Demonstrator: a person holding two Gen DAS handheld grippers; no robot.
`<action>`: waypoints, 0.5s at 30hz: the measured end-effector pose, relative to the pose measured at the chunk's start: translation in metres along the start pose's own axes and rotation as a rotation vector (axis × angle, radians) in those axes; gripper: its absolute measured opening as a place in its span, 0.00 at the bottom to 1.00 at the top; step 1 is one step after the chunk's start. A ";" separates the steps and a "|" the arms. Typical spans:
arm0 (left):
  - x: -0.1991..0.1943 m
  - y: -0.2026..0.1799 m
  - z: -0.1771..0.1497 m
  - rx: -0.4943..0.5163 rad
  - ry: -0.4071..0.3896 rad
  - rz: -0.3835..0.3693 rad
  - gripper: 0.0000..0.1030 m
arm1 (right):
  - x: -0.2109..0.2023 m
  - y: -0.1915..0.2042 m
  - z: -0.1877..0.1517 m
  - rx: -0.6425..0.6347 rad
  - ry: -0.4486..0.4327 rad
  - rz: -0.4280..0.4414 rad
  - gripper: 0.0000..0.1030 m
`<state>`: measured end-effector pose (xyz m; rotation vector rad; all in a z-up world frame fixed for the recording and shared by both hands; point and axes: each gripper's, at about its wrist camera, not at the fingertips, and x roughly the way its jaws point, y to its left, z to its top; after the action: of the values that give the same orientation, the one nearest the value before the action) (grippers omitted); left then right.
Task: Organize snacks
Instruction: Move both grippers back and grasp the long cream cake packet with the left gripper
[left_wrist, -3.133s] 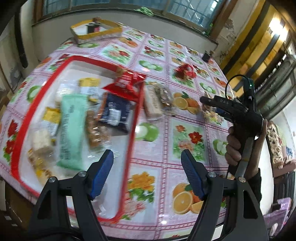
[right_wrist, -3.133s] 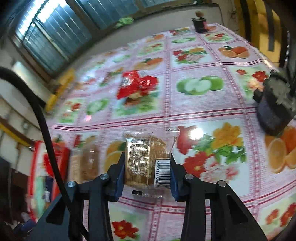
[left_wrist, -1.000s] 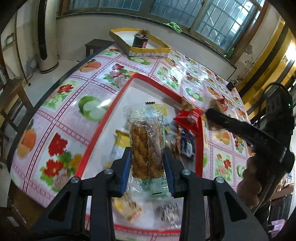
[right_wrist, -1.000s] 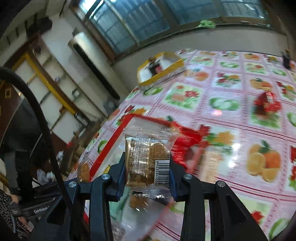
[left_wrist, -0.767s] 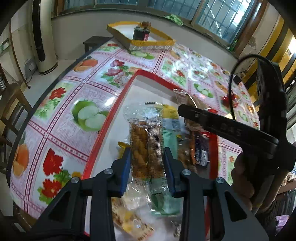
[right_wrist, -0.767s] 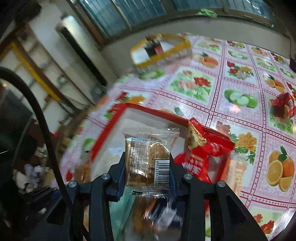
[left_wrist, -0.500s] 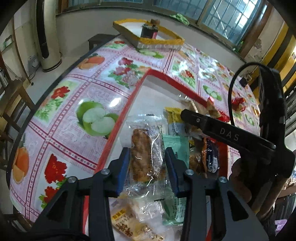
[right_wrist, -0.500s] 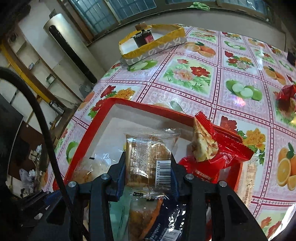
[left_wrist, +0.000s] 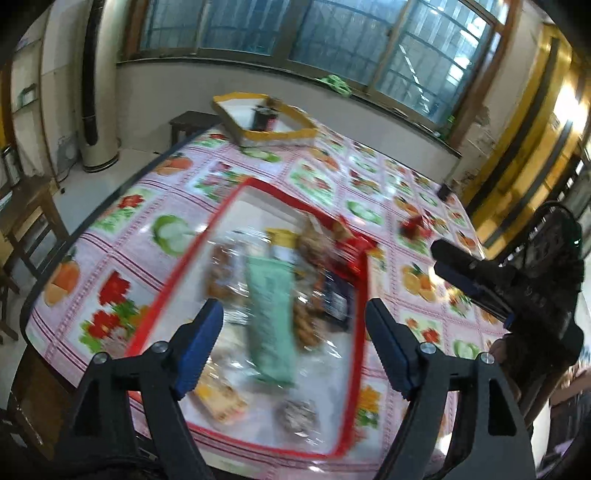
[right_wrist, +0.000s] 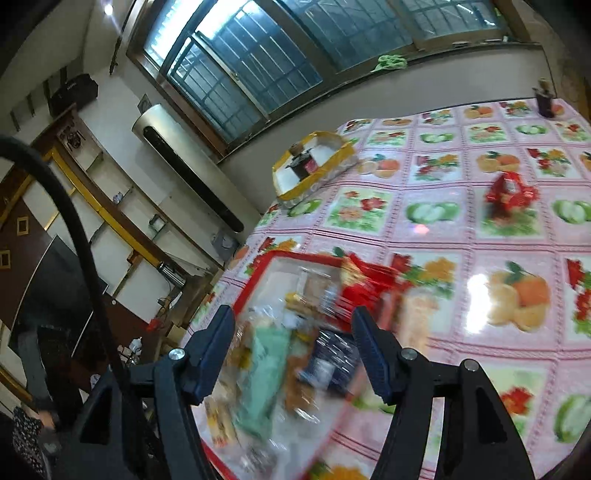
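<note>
Red-rimmed and white inside, the tray (left_wrist: 173, 284) near the table's (left_wrist: 373, 177) front edge already holds most of the snacks: a long mint-green packet (left_wrist: 271, 310) down its middle, a dark blue packet (left_wrist: 334, 295) and a red packet (left_wrist: 352, 251) toward its right rim, biscuit packs around them. The left gripper (left_wrist: 293, 328) and right gripper (right_wrist: 291, 347) have just been opening, jaws spread, nothing between them. One red snack (right_wrist: 508, 192) lies out on the cloth toward the far edge, seemingly left to collect. A yellow tray (left_wrist: 266, 122) at the far corner holds a small dark jar (left_wrist: 263, 115).
</note>
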<state>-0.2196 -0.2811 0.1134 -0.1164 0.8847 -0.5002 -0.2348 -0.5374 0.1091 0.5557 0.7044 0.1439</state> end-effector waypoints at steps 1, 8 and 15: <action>-0.002 -0.011 -0.004 0.030 0.000 0.005 0.77 | -0.007 -0.009 -0.005 0.009 0.000 -0.011 0.63; -0.001 -0.047 -0.023 0.047 0.057 -0.032 0.78 | -0.030 -0.052 -0.029 0.113 0.027 -0.051 0.64; -0.019 -0.066 -0.036 0.069 0.054 -0.019 0.78 | -0.051 -0.051 -0.037 0.127 0.011 -0.061 0.63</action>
<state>-0.2816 -0.3268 0.1242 -0.0486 0.9189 -0.5526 -0.2999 -0.5802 0.0883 0.6539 0.7441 0.0454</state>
